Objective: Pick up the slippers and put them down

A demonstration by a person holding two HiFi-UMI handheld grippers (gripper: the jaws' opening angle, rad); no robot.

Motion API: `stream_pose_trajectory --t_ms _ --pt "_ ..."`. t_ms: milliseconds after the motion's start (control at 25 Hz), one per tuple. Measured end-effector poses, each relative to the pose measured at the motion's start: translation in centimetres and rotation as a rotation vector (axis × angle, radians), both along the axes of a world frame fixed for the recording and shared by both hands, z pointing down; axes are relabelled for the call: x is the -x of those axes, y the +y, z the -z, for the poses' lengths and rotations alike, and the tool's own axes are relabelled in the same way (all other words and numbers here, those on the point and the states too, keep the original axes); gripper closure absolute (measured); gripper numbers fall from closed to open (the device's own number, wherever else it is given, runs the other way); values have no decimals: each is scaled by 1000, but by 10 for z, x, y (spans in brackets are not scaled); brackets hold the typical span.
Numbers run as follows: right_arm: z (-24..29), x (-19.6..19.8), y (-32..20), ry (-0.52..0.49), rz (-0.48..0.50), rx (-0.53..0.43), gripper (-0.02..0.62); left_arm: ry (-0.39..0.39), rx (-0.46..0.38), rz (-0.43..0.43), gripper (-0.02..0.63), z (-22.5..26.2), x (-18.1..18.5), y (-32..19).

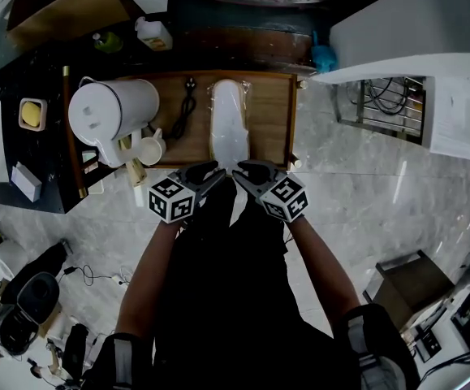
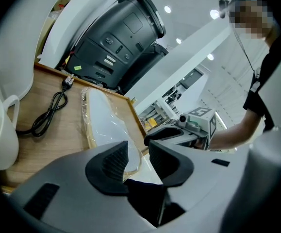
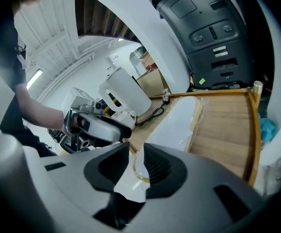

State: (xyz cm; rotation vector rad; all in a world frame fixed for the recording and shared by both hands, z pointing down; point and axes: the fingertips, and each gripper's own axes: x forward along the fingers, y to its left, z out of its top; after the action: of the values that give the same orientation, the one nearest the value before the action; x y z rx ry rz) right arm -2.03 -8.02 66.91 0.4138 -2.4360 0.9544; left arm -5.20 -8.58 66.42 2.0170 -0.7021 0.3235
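A pair of white slippers (image 1: 228,124) wrapped in clear plastic lies lengthwise on a low wooden tray table (image 1: 271,112). Its near end reaches the table's front edge. My left gripper (image 1: 209,173) and right gripper (image 1: 251,171) sit side by side at that near end, tips almost meeting. In the left gripper view the slippers (image 2: 106,123) stretch away ahead, and my left gripper (image 2: 138,154) shows a gap between its jaws with the package's end in it, pads not pressing. My right gripper (image 3: 136,161) likewise stands apart around the end of the slippers (image 3: 179,125).
A white kettle (image 1: 109,116), a white mug (image 1: 149,146) and a black power cable (image 1: 186,108) share the table's left half. A dark machine (image 2: 116,38) stands behind the table. Marble floor surrounds it, with clutter at the lower left (image 1: 32,307).
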Motion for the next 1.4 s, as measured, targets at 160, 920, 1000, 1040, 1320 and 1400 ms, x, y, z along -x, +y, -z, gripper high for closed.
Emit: stream_pose_trajectory --t_ms 160,920,1000,1040,1320,1400 --pt "-5 4 -10 -1 -17 7 469 -17 20 11 439 -12 6 -6" --pt "-47 -12 -40 107 -132 42 268 -92 91 33 321 -56 19 -21" --pt "-50 -11 -42 104 -143 62 267 -109 104 30 319 -61 20 -22" --pt "-51 -11 -44 101 -150 73 267 -113 113 29 319 -64 21 -23" --pt "-65 -8 -41 110 -139 152 267 -115 175 29 319 -78 22 -24" --pt "-68 -6 -40 110 -127 178 268 -113 191 24 319 -80 20 -24"
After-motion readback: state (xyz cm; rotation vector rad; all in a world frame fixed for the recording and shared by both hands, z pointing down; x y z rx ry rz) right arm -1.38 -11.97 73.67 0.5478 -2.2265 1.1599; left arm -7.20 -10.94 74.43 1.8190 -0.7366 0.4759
